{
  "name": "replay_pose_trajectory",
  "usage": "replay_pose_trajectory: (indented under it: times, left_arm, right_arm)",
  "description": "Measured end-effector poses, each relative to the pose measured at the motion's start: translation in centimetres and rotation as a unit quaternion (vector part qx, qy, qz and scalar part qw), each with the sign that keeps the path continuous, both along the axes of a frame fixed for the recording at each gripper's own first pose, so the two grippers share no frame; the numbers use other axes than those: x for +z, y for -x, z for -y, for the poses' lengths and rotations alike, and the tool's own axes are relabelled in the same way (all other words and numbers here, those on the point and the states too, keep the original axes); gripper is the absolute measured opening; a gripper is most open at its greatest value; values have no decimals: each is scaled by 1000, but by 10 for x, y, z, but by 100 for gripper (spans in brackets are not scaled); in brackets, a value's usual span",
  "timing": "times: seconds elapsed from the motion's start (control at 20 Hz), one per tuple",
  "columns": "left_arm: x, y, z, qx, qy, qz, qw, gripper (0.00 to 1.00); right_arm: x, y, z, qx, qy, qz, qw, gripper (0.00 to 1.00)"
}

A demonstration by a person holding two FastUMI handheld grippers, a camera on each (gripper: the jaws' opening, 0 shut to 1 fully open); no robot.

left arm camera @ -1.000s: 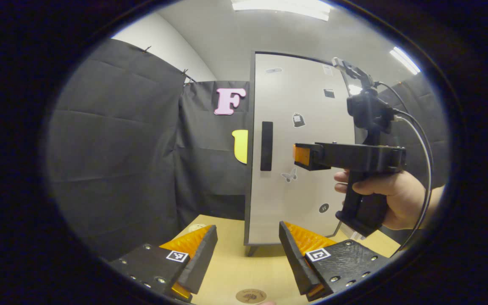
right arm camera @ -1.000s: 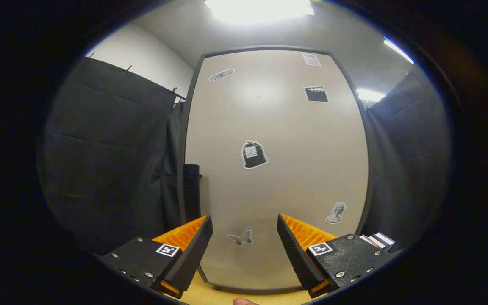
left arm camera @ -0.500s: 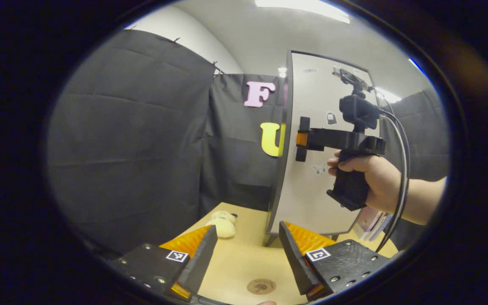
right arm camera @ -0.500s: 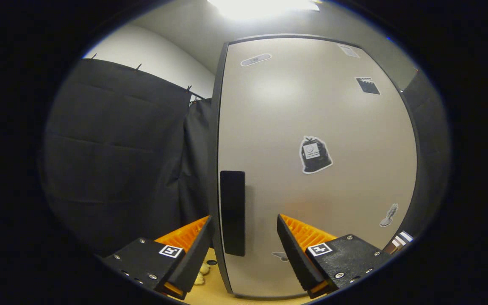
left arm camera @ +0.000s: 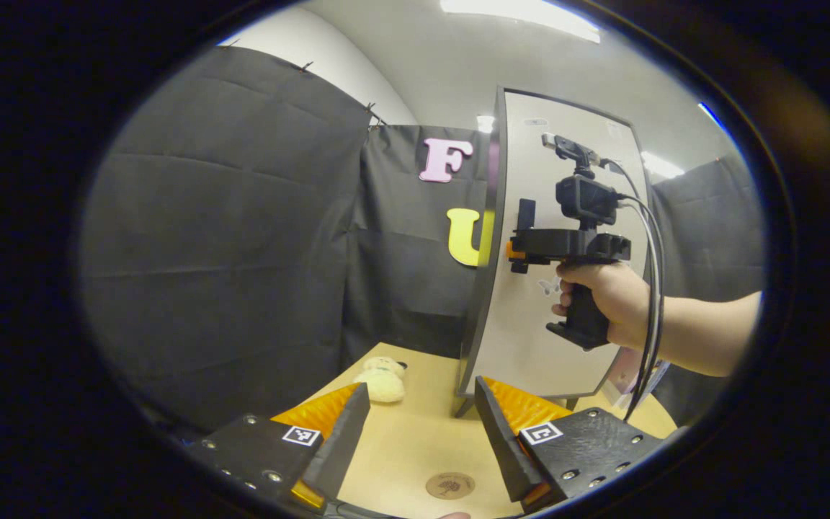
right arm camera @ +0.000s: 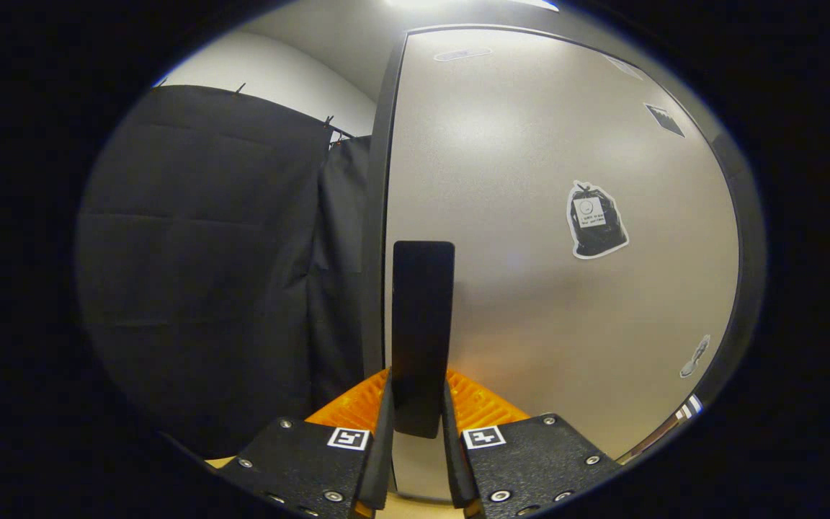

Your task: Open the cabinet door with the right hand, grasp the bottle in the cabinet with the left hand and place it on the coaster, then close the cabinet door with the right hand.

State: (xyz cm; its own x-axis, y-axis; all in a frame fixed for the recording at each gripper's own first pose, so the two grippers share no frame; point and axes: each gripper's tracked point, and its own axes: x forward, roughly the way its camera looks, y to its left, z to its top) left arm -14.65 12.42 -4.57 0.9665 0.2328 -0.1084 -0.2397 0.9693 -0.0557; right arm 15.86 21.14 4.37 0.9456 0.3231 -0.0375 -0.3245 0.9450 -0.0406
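A tall pale cabinet door (right arm camera: 552, 238) with stickers stands closed, with a dark vertical handle (right arm camera: 422, 324) near its left edge. My right gripper (right arm camera: 417, 425) is shut on that handle, both fingers pressing its lower part. In the left gripper view the same door (left arm camera: 566, 216) stands at the right, and a hand holds the right gripper (left arm camera: 519, 249) at the handle. My left gripper (left arm camera: 421, 425) hangs open over the wooden table (left arm camera: 415, 432), nothing between its fingers. A round brown coaster (left arm camera: 449, 485) lies on the table just below it. The bottle is hidden behind the door.
A small cream plush toy (left arm camera: 380, 378) lies on the table left of the cabinet. Books (left arm camera: 631, 371) lean at the cabinet's right side. Black cloth walls close in the left and back. A cable hangs from the right gripper's camera.
My right gripper moved forward onto the door handle and shut on it. The left gripper view shifted only slightly; the left gripper stays open.
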Motion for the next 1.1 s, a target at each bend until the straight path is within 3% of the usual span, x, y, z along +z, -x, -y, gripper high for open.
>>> replay_pose_trajectory:
  times: [0.2,0.3,0.35,0.45,0.5,0.6,0.75,1.1]
  left_arm:
    - [4,1,2,-3,3,9,1000,85]
    - [4,0,2,-7,-1,16,1000,90]
    - [3,-1,2,-9,-4,16,1000,85]
    - [3,-1,3,-13,-6,15,1000,85]
    - [4,-2,3,-14,-5,17,1000,90]
    - [13,-2,1,-6,-12,40,999,85]
    - [24,-5,8,-20,-19,75,997,84]
    - [36,-11,17,-42,-56,94,993,85]
  right_arm:
    - [-2,1,0,19,4,-8,1000,22]
    - [-2,3,0,29,7,-11,999,19]
    - [-4,3,0,34,8,-12,999,18]
    - [-4,7,1,45,11,-12,999,18]
    - [-3,12,1,51,13,-14,998,18]
    - [-4,14,2,67,13,-15,998,18]
    - [-7,14,6,86,4,-18,996,18]
    - [-9,11,15,112,-13,-26,993,18]
